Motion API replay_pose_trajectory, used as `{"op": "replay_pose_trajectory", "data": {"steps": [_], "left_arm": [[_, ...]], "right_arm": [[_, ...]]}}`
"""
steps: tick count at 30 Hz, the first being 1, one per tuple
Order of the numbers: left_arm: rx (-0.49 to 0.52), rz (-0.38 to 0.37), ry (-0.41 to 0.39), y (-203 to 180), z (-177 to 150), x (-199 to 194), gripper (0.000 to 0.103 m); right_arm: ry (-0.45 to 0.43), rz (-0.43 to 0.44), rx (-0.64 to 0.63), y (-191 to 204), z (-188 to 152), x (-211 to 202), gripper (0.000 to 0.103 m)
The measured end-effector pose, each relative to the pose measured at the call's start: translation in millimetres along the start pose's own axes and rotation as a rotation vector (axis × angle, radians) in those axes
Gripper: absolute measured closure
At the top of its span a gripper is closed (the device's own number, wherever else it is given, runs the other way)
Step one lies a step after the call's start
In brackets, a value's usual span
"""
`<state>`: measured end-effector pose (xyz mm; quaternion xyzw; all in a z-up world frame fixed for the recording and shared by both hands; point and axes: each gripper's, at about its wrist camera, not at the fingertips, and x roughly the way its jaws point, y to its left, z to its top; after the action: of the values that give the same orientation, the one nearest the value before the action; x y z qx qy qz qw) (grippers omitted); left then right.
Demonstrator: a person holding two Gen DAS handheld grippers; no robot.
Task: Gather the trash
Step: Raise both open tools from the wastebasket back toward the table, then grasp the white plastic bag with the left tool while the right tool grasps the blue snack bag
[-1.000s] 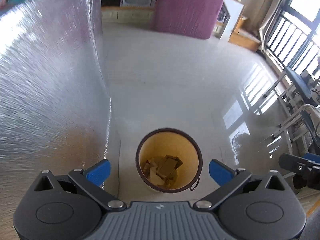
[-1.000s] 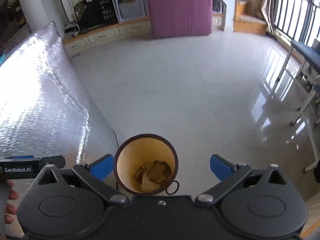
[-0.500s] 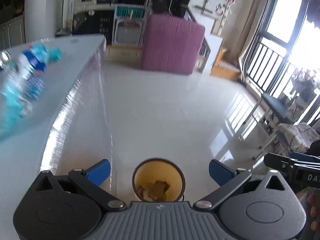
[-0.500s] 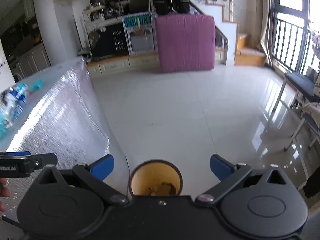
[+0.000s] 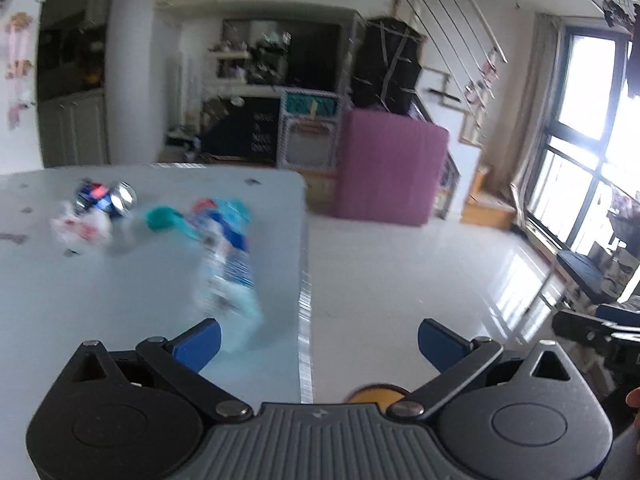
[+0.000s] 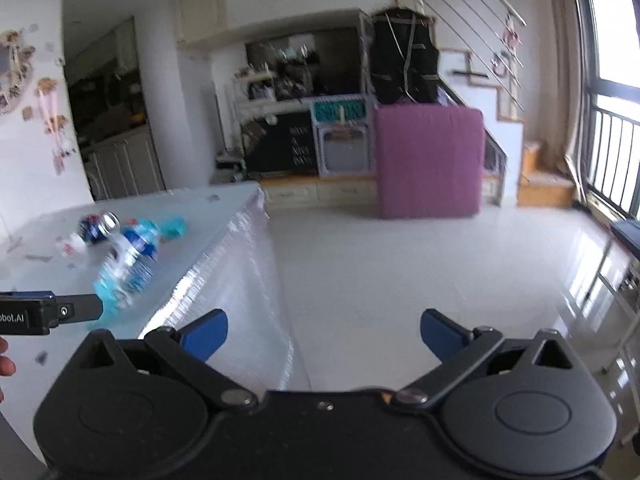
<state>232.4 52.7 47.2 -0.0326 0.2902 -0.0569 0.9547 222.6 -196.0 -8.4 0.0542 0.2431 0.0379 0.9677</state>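
**Bottle lies ahead-left of the left gripper, long axis running away from it**

In the left wrist view the left gripper [image 5: 318, 340] is seen with its blue fingers spread wide and nothing held between them. The crushed plastic bottle [image 5: 228, 256] lies on the pale table [image 5: 100, 288], in the centre-left of the frame, blurred by motion. Its near end sits just beside the left-hand fingertip [image 5: 198, 342], and its long axis runs up the frame, roughly along the fingers' direction and tilted slightly left. Further up and left, a can [image 5: 106, 198], a teal scrap [image 5: 160, 218] and a white wrapper [image 5: 78, 230] lie close together. The bin [image 5: 376, 394] shows only as an orange rim at the lower edge, on the floor off the table's edge.

In the right wrist view the right gripper [image 6: 324, 336] is likewise spread wide and empty, aimed at bare floor, with the bottle [image 6: 128, 268] well off at mid-left. The left gripper is judged the nearer; a shift leftward would be needed to straddle the bottle across its width.
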Motion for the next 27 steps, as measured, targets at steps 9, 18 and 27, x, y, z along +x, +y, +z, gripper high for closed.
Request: {"op": "replay_pose_trajectory", "data": {"steps": [9, 18, 27], "left_arm": [[-0.035, 0.129, -0.047, 80, 22, -9, 0.000], [-0.174, 0.227, -0.006, 172, 50, 25, 0.000], [-0.380, 0.230, 0.021, 238, 70, 80, 0.000]], "right_arm": [[-0.054, 0.068, -0.011, 64, 8, 20, 0.000], [-0.046, 0.157, -0.042, 141, 6, 64, 0.000], [0.046, 0.214, 0.011, 189, 7, 116, 0.000]]}}
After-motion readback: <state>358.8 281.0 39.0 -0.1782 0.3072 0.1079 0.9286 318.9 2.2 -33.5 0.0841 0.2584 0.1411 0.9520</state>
